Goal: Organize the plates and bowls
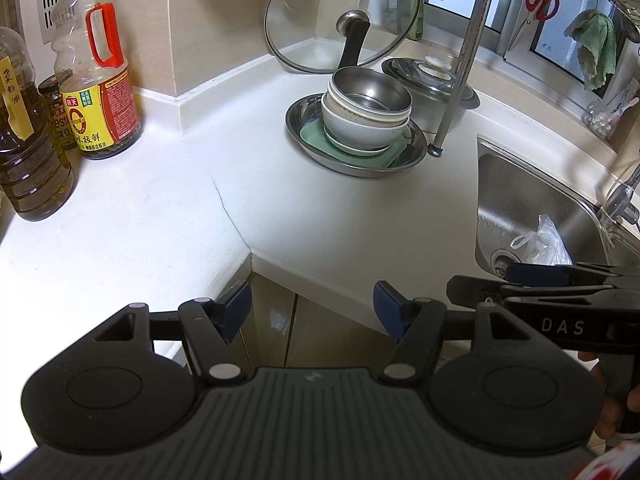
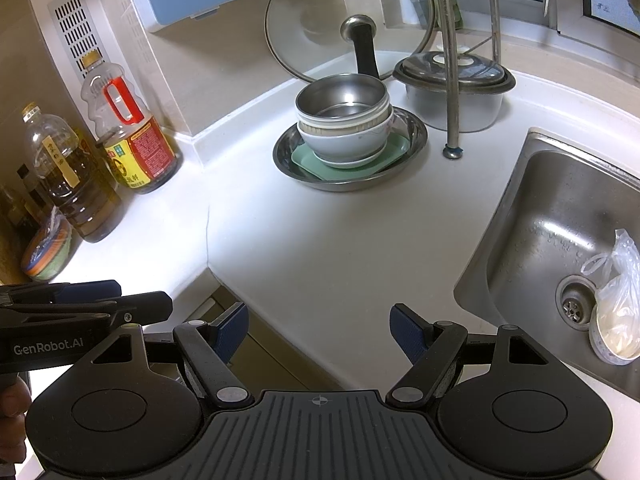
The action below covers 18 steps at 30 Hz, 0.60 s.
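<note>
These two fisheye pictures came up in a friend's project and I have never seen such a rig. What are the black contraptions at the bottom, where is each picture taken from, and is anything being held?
There is no robot. A person holds a handheld two-finger gripper in each hand, and a camera on each looks forward along its fingers.

One picture is from the left gripper, the other from the right gripper. Both stand open and hold nothing.

Ahead, on the white countertop, a wide steel dish carries a pale green square plate, a white plate and a stack of bowls topped by a steel bowl. Behind leans a glass pot lid, beside a lidded steel pot. Oil bottles stand left; the steel sink with a plastic bag lies right.
</note>
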Motion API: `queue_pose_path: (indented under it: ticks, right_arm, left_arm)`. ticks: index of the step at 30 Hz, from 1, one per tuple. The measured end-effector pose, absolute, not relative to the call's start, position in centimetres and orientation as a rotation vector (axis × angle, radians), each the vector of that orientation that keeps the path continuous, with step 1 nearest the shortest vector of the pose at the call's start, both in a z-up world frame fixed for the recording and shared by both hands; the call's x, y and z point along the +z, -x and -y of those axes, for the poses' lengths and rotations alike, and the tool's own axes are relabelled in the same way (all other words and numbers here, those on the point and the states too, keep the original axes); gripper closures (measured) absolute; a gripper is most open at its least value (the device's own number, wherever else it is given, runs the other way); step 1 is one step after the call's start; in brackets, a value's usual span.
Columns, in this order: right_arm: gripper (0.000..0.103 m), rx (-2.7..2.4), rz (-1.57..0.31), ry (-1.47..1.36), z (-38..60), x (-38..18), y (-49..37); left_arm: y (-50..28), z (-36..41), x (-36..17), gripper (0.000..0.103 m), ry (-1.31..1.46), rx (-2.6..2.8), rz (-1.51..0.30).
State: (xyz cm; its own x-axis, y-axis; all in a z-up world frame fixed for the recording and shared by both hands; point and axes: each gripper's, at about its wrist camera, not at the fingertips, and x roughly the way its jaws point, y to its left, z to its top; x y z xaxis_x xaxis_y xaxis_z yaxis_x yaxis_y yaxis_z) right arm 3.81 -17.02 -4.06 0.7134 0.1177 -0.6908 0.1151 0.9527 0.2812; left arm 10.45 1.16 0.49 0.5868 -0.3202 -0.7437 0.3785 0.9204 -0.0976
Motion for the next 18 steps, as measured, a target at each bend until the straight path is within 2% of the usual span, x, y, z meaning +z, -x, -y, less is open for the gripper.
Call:
queue_pose_path:
  ticks: [18]
  right_arm:
    - [0.026, 0.007, -0.768, -0.312, 17.13, -3.97, -4.22]
  left_arm:
    - [-11.16, -1.04, 0.62, 0.038, -0.069, -0.419, -0.846]
